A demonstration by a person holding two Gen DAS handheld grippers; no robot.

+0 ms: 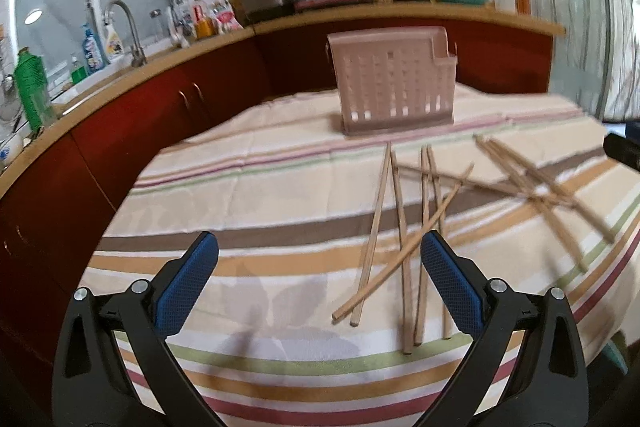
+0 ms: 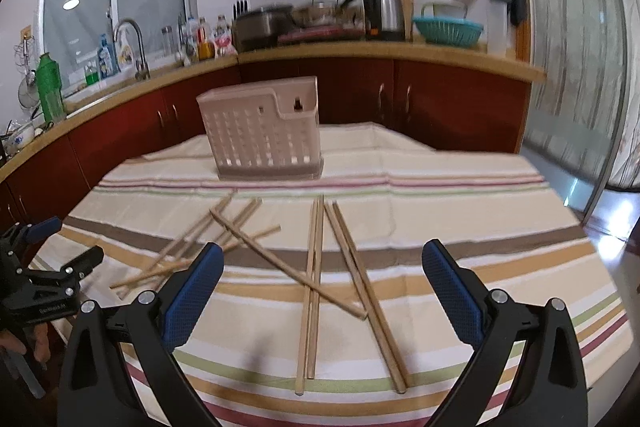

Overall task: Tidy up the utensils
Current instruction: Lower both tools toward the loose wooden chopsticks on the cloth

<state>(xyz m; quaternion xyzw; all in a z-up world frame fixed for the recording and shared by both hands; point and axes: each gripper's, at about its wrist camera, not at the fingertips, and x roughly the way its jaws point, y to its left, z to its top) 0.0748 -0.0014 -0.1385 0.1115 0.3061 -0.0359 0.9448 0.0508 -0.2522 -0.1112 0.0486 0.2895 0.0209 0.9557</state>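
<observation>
On the left side, the left gripper [image 1: 320,269] hangs above the striped tablecloth [image 1: 240,187] with its jaws wide apart and nothing between them. A loose group of wooden chopsticks [image 1: 400,227] lies just ahead and to its right, their long axes running mostly away from the camera; one slanted stick crosses them.

In the middle, at the far side of the cloth, the pink utensil holder [image 1: 394,83] stands upright, and it looks empty from here.

More to the right, the right gripper [image 2: 323,273] is also wide open and holds nothing. Two pairs of chopsticks [image 2: 340,287] lie directly between and beyond its blue pads [image 2: 192,295], pointing roughly toward the holder, so I judge this arm is better placed for a first pick.

Some small writing shows on the left gripper's body in the right wrist view, but it is too blurred to read.
</observation>
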